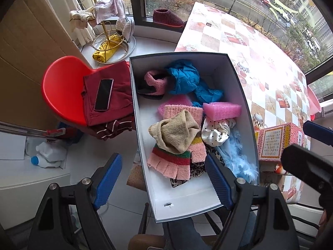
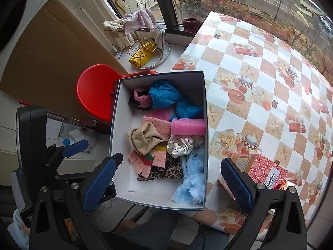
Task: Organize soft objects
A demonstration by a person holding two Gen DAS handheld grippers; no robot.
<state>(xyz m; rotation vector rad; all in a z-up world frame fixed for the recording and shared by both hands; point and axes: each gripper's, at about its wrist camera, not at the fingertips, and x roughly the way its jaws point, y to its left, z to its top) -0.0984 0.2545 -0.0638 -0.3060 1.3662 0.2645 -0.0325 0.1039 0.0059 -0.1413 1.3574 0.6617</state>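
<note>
Left gripper (image 1: 164, 179): fingers spread wide, nothing between them; hovering above the near end of the box, its right pad (image 1: 218, 183) over the leopard-print cloth (image 2: 166, 171).
Right gripper (image 2: 168, 185): fingers likewise wide apart and empty, held above the near end of the same box.
Soft objects: all in view lie inside the white box (image 1: 187, 206) — tan knit piece (image 1: 177, 131) atop the pink striped glove (image 1: 174, 162), pink foam block (image 1: 222, 109), polka-dot satin scrunchie (image 1: 216, 132), pale blue fluffy piece (image 2: 191, 179), blue crumpled fabric (image 1: 183, 79), pink knit band (image 1: 155, 83).
Box position: near end overhangs the edge of the patterned table (image 2: 260, 73).
Risk, tipping: judged that a downward press at the overhanging end could tilt the box off.
Risk, snagging: items overlap; closing on one may drag a neighbour.
Risk, collision: both grippers crowd one end.
Hidden: glove's lower layers, what lies under the tan piece, box's support beneath.
Unclear: whether the red patterned carton (image 2: 260, 166) belongs to the task.
</note>
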